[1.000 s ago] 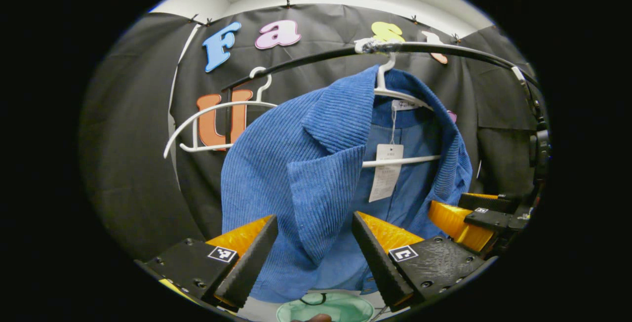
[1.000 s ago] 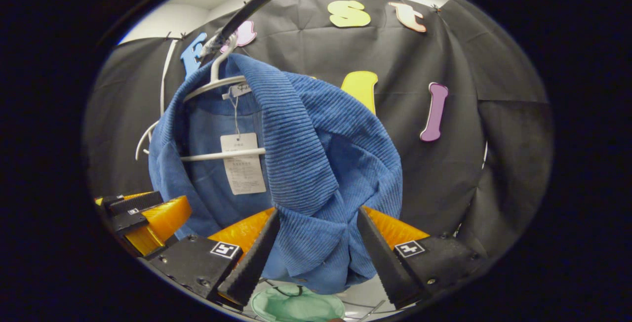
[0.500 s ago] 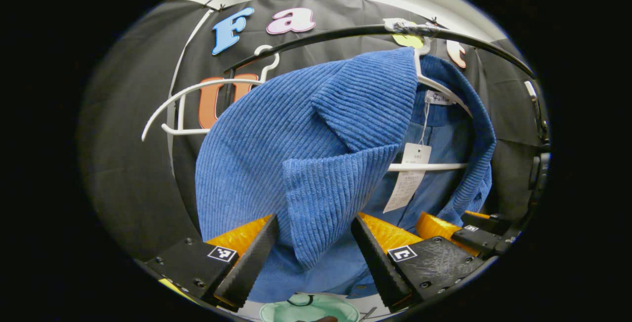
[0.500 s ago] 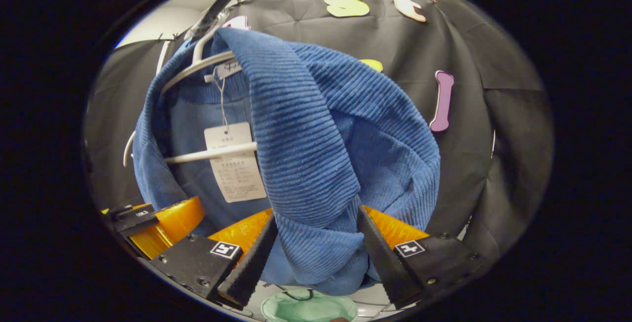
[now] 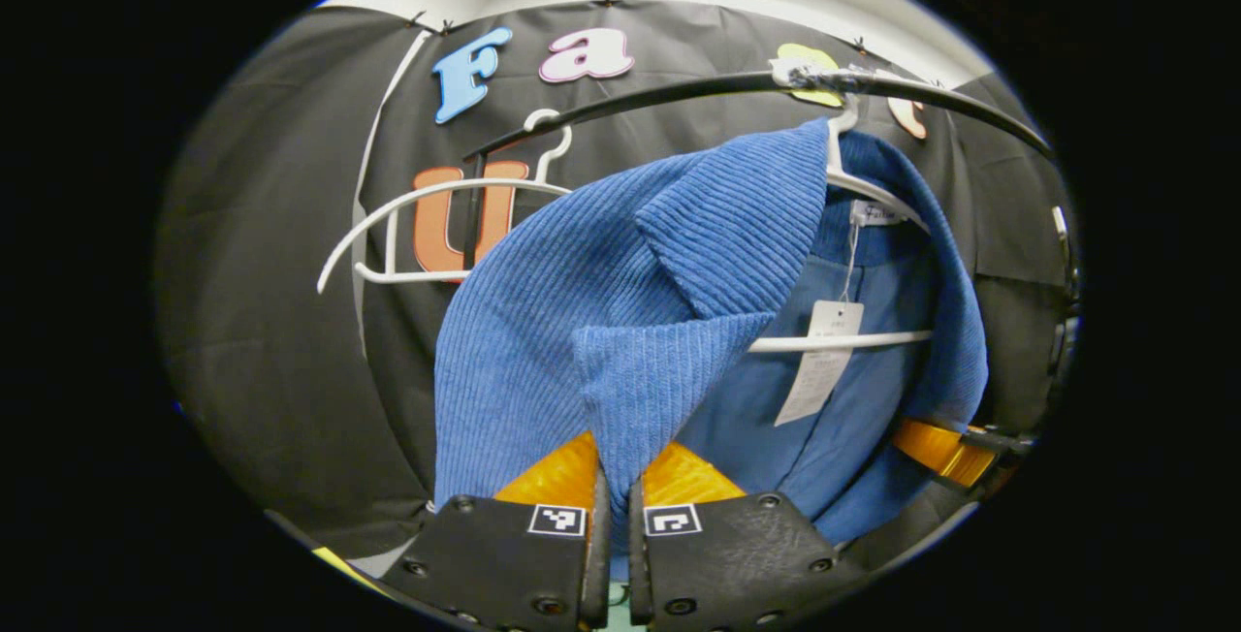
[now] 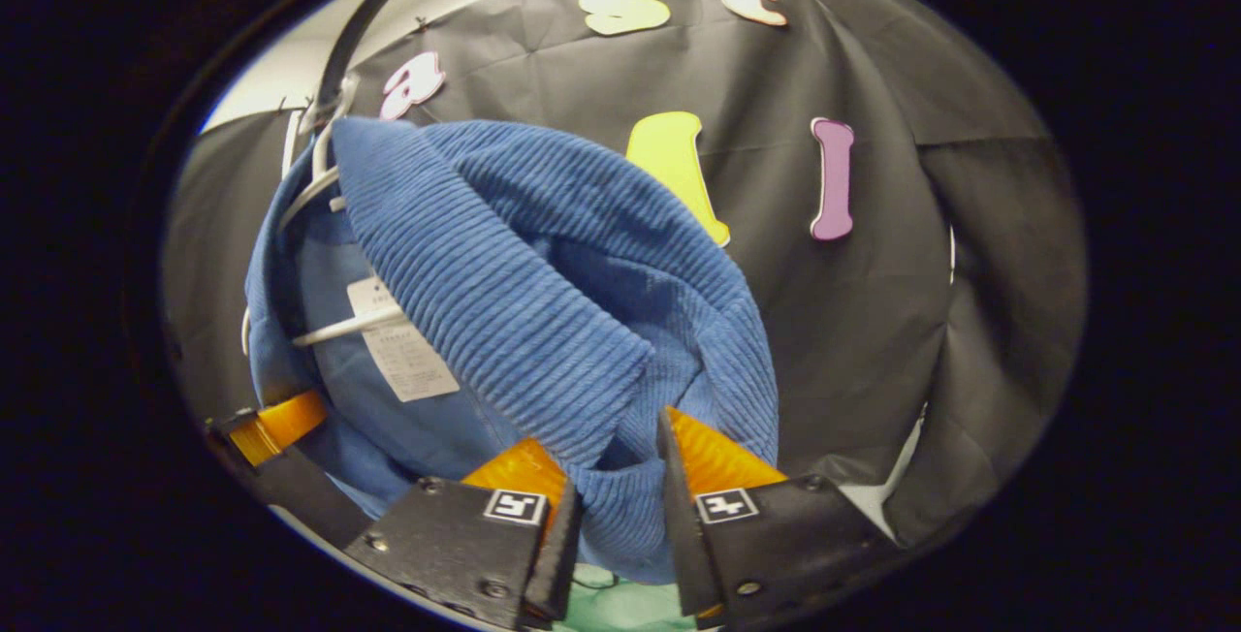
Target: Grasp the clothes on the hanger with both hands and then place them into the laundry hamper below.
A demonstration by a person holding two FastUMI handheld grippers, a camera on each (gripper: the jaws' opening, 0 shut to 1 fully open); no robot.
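Observation:
A blue corduroy jacket (image 5: 620, 283) hangs on a white hanger (image 5: 858, 181) from a black rail (image 5: 679, 94). My left gripper (image 5: 616, 516) is shut on the tip of the jacket's front lapel. In the right gripper view the same jacket (image 6: 543, 293) bulges toward me on its hanger (image 6: 310, 191), and my right gripper (image 6: 618, 516) is shut on a thick fold of its other front edge. Each gripper also appears at the edge of the other's view: the right gripper (image 5: 945, 448) and the left gripper (image 6: 276, 424). A sliver of the green hamper (image 6: 620, 603) peeks out below the fabric.
An empty white hanger (image 5: 427, 201) hangs on the rail left of the jacket. A paper tag (image 5: 819, 361) dangles inside the collar over the hanger's bar. Black cloth walls close in behind and to both sides.
Both grippers have gone from wide open around the jacket's front edges to closed on the fabric. The right gripper has swung to the right, so the jacket sits further left in its view.

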